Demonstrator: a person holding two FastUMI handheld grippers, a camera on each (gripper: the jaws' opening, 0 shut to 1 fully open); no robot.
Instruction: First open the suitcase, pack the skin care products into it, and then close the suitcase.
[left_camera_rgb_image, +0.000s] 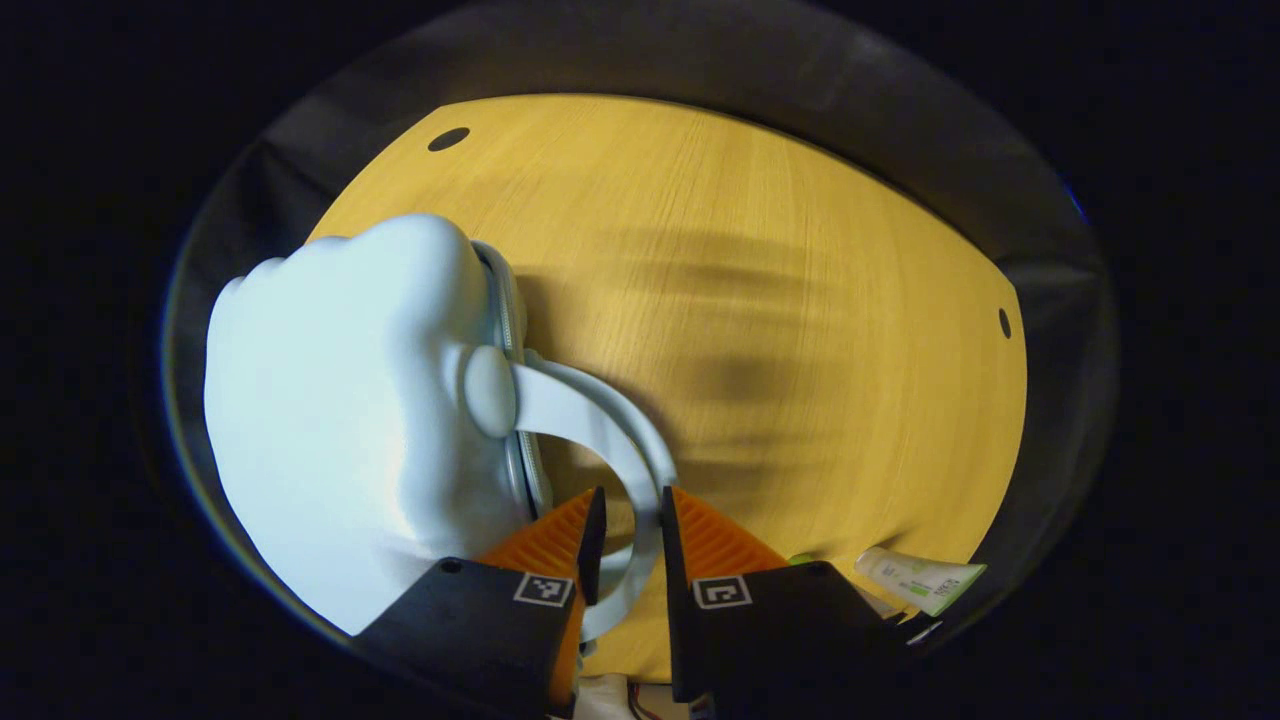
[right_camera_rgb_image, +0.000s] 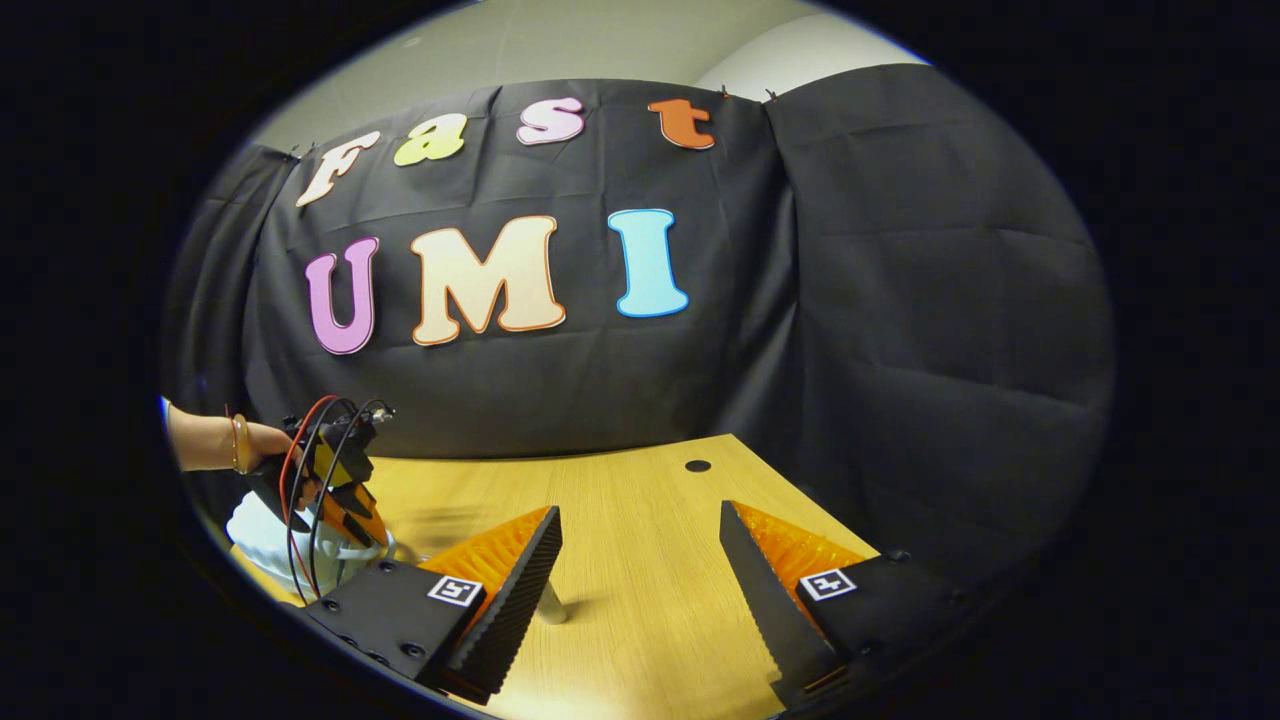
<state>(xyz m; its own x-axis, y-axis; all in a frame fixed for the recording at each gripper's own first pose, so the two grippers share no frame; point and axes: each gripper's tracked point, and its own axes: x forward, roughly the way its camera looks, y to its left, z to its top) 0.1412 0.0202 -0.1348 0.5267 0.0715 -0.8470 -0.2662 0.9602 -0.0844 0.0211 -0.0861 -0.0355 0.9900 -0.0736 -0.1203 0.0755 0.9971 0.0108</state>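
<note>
Your left gripper (left_camera_rgb_image: 632, 545) clasps the suitcase (left_camera_rgb_image: 340, 420) handle (left_camera_rgb_image: 600, 420), a tube (left_camera_rgb_image: 920, 580) half-hidden beside; your right gripper (right_camera_rgb_image: 640, 570) gapes.

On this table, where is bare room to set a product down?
The wooden table is bare between the suitcase and its far edge. It is crowded near the left tool, which straddles the suitcase handle, with a tube beside it.

The left gripper view looks steeply down, close over the desk (left_camera_rgb_image: 760, 300) and the pale suitcase (left_camera_rgb_image: 340, 420). The right gripper view sits low near the desk's near edge, facing level toward the far cloth wall (right_camera_rgb_image: 900, 300). The 2 views share the desk and the suitcase, which sits far left in the right gripper view.
</note>
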